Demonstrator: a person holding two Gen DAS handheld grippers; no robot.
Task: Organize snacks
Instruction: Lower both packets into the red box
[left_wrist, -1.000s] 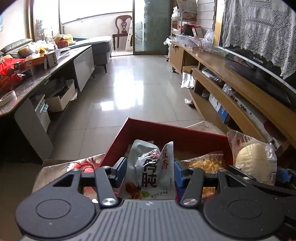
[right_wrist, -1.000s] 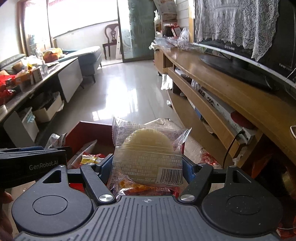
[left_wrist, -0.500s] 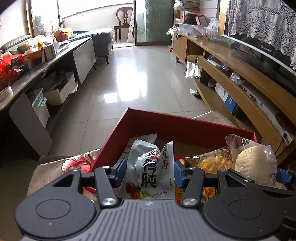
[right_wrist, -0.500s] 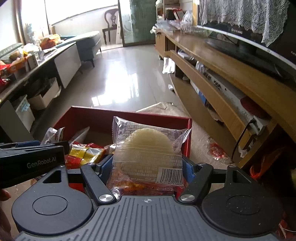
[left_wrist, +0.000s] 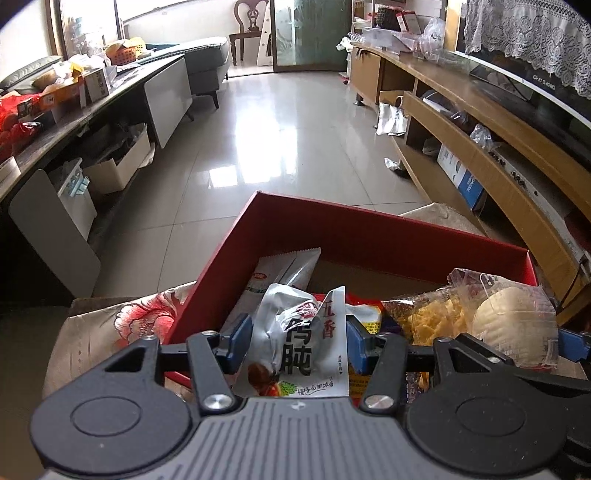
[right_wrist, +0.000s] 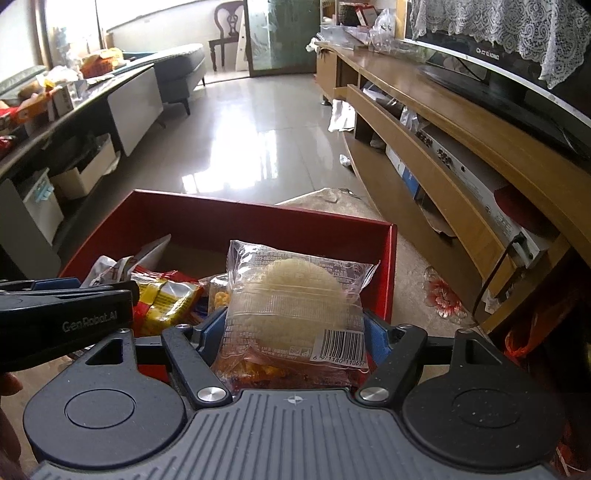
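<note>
My left gripper (left_wrist: 297, 341) is shut on a silver snack pouch (left_wrist: 295, 332) with black characters, held over the near left part of the red box (left_wrist: 369, 229). My right gripper (right_wrist: 295, 332) holds a clear packet with a round pale cake (right_wrist: 295, 295) between its blue pads over the right side of the red box (right_wrist: 258, 206); its jaws are opening, with the pads still against the packet. That cake packet (left_wrist: 509, 317) also shows at the right of the left wrist view. Inside the box lie a white pouch (left_wrist: 284, 266), yellow packets (right_wrist: 166, 299) and a bag of yellow crackers (left_wrist: 432, 317).
The box rests on a floral cloth (left_wrist: 144, 317). A wooden TV cabinet (right_wrist: 461, 155) with a TV (right_wrist: 498, 74) runs along the right. A cluttered dark table (left_wrist: 74, 110) with storage boxes under it stands left. Shiny tiled floor (left_wrist: 288, 140) lies beyond.
Both grippers have sunk toward the red box with their packets, and the views tilt down so more of the box's inside shows. Both packets stay between the pads.
</note>
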